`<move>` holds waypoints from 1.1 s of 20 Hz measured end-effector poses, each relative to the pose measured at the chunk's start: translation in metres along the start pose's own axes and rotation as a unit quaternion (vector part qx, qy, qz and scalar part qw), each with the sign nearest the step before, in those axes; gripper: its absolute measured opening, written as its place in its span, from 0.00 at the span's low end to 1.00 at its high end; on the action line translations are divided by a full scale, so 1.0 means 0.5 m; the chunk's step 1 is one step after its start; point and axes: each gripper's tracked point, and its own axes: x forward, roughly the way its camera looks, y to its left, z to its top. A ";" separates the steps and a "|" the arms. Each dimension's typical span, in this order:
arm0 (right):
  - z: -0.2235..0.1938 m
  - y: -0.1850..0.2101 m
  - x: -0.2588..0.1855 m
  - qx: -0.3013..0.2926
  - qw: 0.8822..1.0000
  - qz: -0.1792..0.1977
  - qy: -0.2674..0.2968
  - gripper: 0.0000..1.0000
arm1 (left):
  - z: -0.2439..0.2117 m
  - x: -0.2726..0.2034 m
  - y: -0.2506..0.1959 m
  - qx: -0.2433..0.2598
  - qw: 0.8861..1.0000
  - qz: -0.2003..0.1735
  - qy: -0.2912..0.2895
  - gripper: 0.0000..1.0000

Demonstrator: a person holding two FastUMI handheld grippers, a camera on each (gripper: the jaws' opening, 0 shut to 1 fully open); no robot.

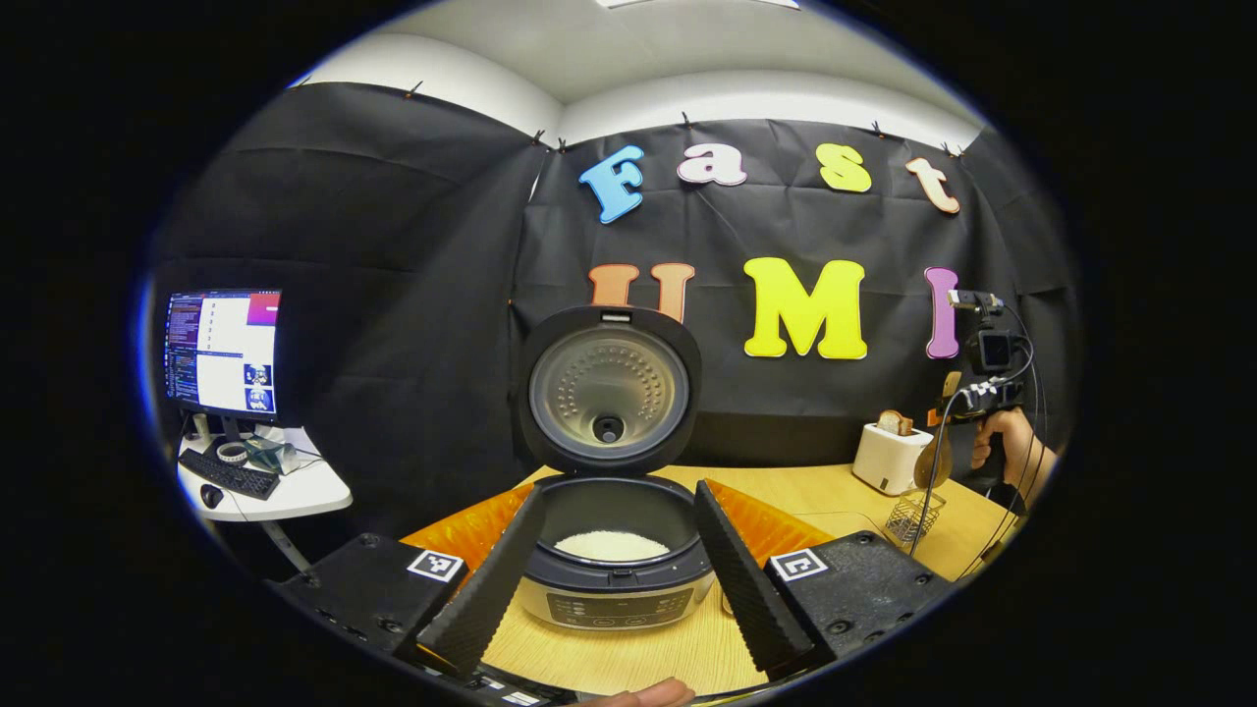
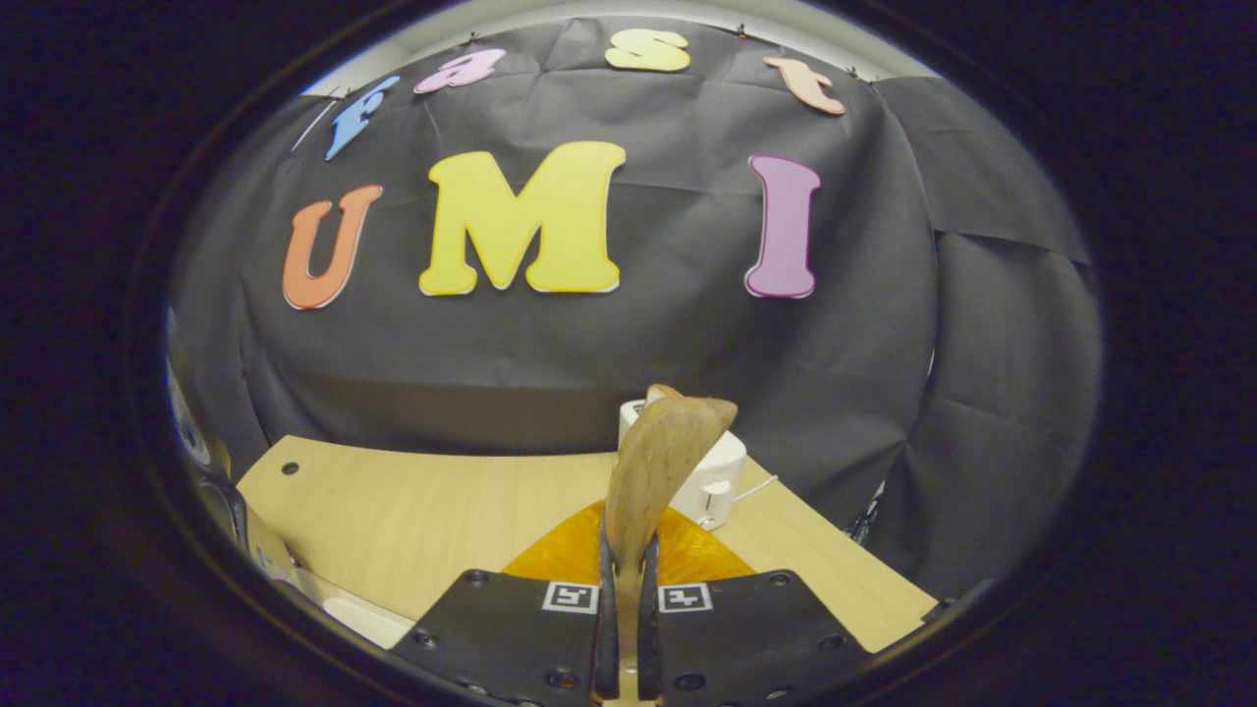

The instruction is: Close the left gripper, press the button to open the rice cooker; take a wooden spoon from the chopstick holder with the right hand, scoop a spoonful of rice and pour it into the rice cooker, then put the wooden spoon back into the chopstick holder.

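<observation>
My right gripper (image 2: 626, 589) clamps the wooden spoon (image 2: 656, 471); my left gripper (image 1: 614, 550) gapes wide before the open rice cooker (image 1: 614, 579).

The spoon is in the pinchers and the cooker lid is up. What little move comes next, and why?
Probably lower the wooden spoon into the chopstick holder: the rice cooker already holds rice, and the right gripper holds the spoon just above the holder.

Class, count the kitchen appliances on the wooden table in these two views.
2: the open rice cooker in front of the left gripper, and a white toaster at the table's back right. Others may be hidden.
</observation>
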 end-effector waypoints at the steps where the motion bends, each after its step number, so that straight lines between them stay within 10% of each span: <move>1: -0.013 -0.006 0.011 0.003 1.000 -0.001 0.005 0.07 | 0.001 -0.001 -0.003 0.000 1.000 -0.001 -0.001 0.97; 9: -0.076 -0.021 0.049 0.018 0.999 0.012 0.037 0.13 | -0.001 -0.001 -0.026 0.012 1.000 -0.012 0.000 0.97; 15: -0.051 -0.039 0.038 0.011 1.000 0.005 0.007 0.39 | 0.002 -0.005 -0.034 0.012 1.000 -0.015 -0.003 0.97; 22: -0.019 -0.028 -0.021 0.009 0.999 0.021 -0.027 0.94 | 0.005 -0.009 -0.041 0.016 1.000 -0.013 -0.006 0.97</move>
